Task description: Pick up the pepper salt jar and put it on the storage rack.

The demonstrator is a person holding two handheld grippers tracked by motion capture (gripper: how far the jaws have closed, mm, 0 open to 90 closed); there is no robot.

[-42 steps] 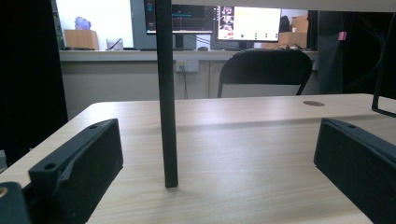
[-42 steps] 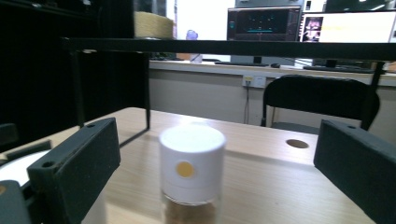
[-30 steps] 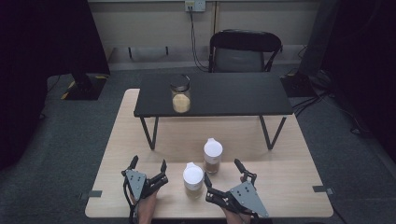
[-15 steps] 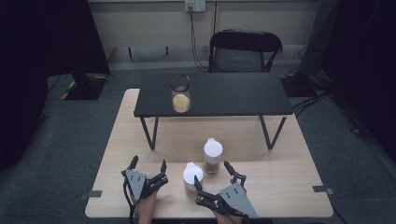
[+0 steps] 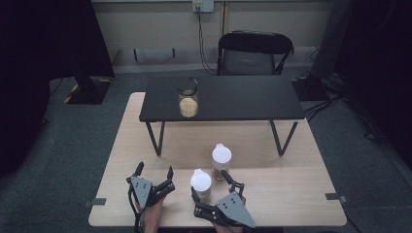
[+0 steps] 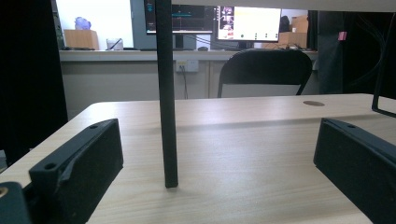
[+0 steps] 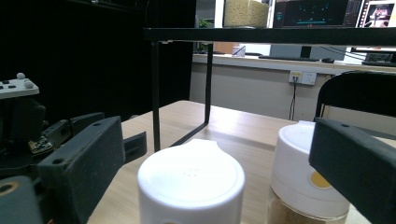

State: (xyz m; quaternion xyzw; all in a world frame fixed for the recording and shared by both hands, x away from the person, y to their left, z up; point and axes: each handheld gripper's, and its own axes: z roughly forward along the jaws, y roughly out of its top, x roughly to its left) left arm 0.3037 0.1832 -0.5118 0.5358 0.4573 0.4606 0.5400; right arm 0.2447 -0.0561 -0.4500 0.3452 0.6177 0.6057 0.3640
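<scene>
White-lidded jar (image 5: pixel 200 183) now between the narrowing but not yet touching jaws of right gripper (image 5: pixel 210 186), moved in from the side; grasp looks imminent.

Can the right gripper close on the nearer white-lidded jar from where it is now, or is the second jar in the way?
Probably yes. The right gripper has its open jaws, just closing, on either side of the nearer white-lidded jar, pads not yet pressing. The second jar stands behind and to one side, near one jaw, so clearance there is tight.
</scene>
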